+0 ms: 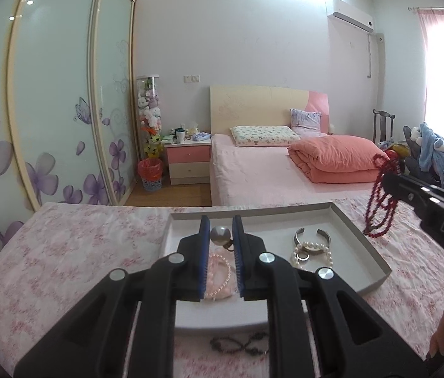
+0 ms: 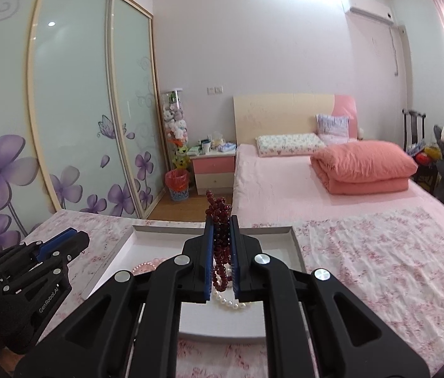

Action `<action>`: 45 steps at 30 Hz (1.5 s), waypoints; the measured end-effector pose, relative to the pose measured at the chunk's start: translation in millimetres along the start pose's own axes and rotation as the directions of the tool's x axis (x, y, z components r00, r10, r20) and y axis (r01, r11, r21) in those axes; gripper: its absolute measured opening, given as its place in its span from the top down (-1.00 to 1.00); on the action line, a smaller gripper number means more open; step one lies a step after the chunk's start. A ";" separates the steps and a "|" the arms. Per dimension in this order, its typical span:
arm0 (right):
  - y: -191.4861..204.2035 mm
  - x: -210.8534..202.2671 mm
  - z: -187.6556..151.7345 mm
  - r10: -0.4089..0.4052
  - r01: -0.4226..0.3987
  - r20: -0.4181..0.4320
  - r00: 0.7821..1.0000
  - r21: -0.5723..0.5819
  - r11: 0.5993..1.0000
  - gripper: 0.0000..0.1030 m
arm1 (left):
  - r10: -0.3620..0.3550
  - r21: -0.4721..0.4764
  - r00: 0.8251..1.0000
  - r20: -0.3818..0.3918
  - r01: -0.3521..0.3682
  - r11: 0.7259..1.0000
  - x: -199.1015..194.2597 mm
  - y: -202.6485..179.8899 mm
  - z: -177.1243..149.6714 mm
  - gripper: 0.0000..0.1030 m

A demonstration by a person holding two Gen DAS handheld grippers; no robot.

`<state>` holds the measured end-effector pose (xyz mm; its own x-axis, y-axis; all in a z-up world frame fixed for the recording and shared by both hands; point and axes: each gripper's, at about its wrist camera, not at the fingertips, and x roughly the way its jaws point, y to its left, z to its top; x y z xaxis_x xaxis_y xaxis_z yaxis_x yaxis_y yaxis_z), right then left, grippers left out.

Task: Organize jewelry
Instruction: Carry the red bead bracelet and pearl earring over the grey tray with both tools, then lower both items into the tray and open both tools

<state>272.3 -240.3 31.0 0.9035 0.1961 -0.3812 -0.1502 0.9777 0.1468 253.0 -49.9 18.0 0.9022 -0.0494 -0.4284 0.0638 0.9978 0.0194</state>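
Observation:
A shallow white tray (image 1: 376, 252) lies on the floral cloth in front of me. In it are a pink bead bracelet (image 1: 219, 271), a large pearl piece (image 1: 220, 234), a silver cuff (image 1: 311, 236) and a white pearl bracelet (image 1: 315, 249). My left gripper (image 1: 221, 220) hovers over the tray's left part, open and empty. My right gripper (image 2: 222, 220) is shut on a dark red bead necklace (image 2: 220, 242) and holds it above the tray; the necklace hangs at the right of the left wrist view (image 1: 379, 201). The white pearls (image 2: 231, 302) show below it.
A dark beaded bracelet (image 1: 237, 345) lies on the cloth in front of the tray's near edge. The floral cloth (image 2: 379, 267) spreads to the right. Beyond are a bed (image 1: 269, 170), a nightstand (image 1: 187, 160) and a sliding wardrobe (image 1: 48, 110).

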 end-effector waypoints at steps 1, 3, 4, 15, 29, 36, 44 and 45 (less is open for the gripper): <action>-2.7 7.2 -0.7 0.004 -0.003 -0.015 1.000 0.009 1.000 0.80 | -0.001 -0.001 1.000 -0.006 0.001 1.000 5.6 -0.7 1.1 0.71; -5.1 20.6 -2.8 0.006 -0.006 -0.043 0.999 0.021 1.000 0.80 | -0.011 -0.009 1.000 -0.026 0.011 1.000 18.9 -1.6 2.3 0.71; -5.3 27.2 -3.2 0.007 -0.005 -0.056 0.998 0.023 1.000 0.80 | -0.017 -0.014 0.999 -0.038 0.016 1.000 25.9 -2.2 2.6 0.71; -16.1 73.4 -17.9 0.015 -0.003 -0.182 0.983 0.065 0.998 0.77 | -0.070 -0.012 0.989 -0.127 0.069 0.998 78.4 -10.0 -4.3 0.68; -26.5 66.6 -20.1 -0.012 0.024 -0.166 0.986 0.067 0.997 0.14 | -0.038 -0.117 0.987 -0.153 0.021 0.993 91.7 23.7 0.4 0.42; -18.2 60.9 -21.2 -0.005 0.012 -0.169 0.986 0.041 0.999 0.14 | -0.033 -0.113 0.987 -0.154 0.016 0.993 86.6 28.3 2.0 0.42; -2.2 37.8 -46.8 0.028 -0.034 -0.239 0.971 -0.021 0.999 0.14 | -0.006 -0.064 0.989 -0.151 -0.003 0.998 48.0 39.0 -16.4 0.15; 0.3 35.6 -52.4 0.034 -0.043 -0.258 0.966 -0.029 0.999 0.14 | -0.002 -0.056 0.988 -0.154 -0.006 0.998 42.6 41.0 -20.8 0.08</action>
<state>283.4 -229.1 -30.4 0.7638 0.2424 -0.5983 -0.2008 0.9700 0.1368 285.2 -10.1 -18.2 0.8255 -0.0442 -0.5627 0.0341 0.9990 -0.0284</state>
